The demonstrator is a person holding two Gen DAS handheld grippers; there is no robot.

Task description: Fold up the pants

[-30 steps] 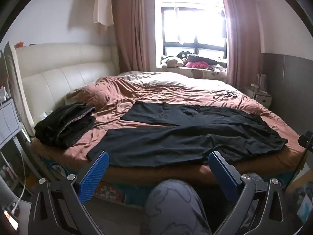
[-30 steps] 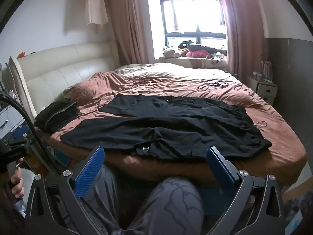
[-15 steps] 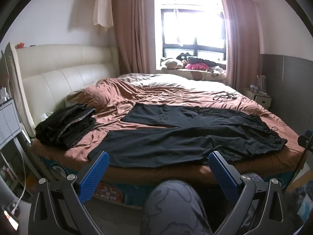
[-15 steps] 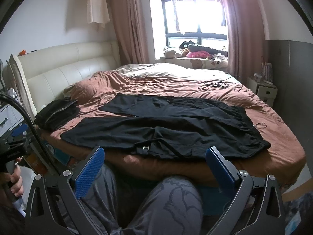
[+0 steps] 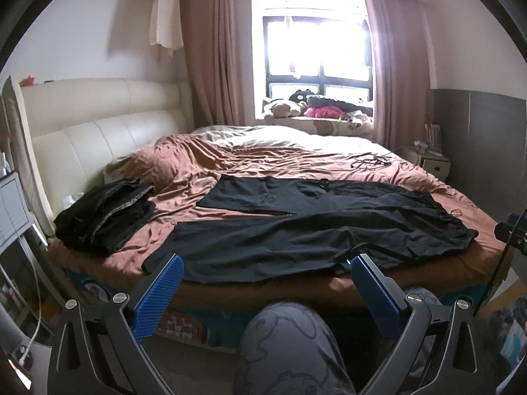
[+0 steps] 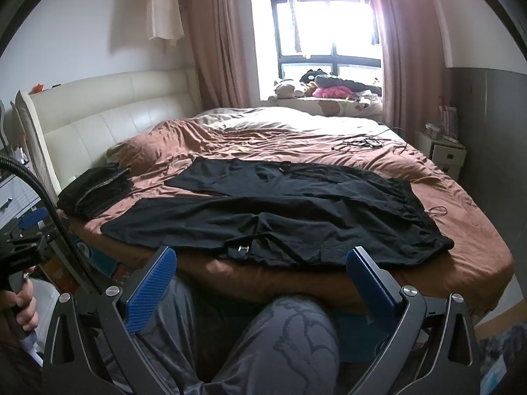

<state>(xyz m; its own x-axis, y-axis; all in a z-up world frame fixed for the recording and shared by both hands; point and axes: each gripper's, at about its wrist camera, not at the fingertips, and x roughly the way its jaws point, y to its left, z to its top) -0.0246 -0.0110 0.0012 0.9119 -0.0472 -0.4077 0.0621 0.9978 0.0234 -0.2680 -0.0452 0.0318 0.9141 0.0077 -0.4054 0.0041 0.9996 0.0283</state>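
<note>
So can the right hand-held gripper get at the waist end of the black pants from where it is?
Probably yes. The right hand-held gripper is open, and the pants lie flat at the bed's near edge with nothing between them; only the person's knee sits below.

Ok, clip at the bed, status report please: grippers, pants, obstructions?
Left gripper open, empty. Right gripper open, empty. Black pants spread flat on bed, unfolded, untouched. Dark clothes pile beside leg ends, apart.

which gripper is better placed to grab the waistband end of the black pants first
Probably the right. The right gripper hangs open before the pants' waist half, whose waistband lies toward its side. The left gripper, also open, faces the leg hems.
</note>
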